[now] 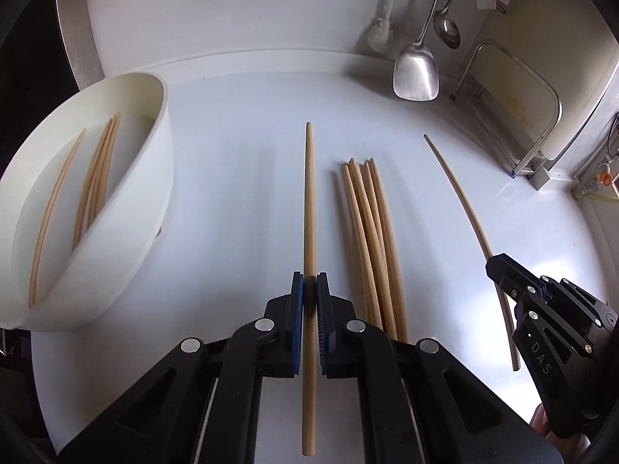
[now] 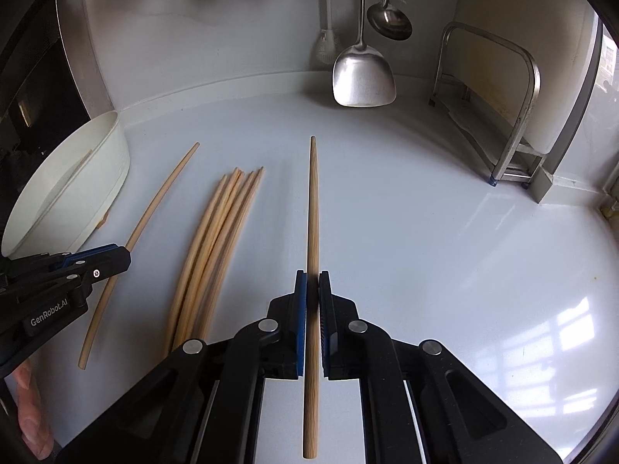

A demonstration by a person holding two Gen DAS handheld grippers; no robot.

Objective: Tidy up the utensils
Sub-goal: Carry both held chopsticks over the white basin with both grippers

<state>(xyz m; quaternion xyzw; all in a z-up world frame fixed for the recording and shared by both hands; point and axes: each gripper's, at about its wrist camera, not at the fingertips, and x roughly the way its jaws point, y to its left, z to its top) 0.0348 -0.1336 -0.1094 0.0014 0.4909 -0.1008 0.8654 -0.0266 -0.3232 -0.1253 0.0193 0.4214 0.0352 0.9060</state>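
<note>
A chopstick [image 1: 309, 208] is clamped between the blue pads of the left gripper [image 1: 309, 290], its thick end running back under the tool and its tip pointing straight ahead. In the same way a second chopstick [image 2: 312, 212] is pinched by the right gripper [image 2: 312, 290], whose jaws are closed tight on it. Each tool is also seen from the other's camera: the right gripper [image 1: 499, 266] is marked "DAS" on its side, and the left gripper [image 2: 116, 257] is marked "GenRobot.AI". Part of a hand [image 2: 33, 410] is seen behind the left tool.

Between the two grippers a bundle of chopsticks [image 1: 371, 239] is laid on the white counter [image 1: 240, 178], fanned slightly at the far tips. Just left of the left gripper, a white bowl [image 1: 127, 232] is stood on the counter, and several more chopsticks [image 1: 96, 181] are held inside it.

Farther ahead, beyond the right gripper's tip, a metal spatula [image 2: 363, 77] and a ladle [image 2: 389, 19] are hung against the back wall, with a white brush [image 2: 328, 48] beside them. To the right of these a metal rack [image 2: 514, 116] is stood in the corner.
</note>
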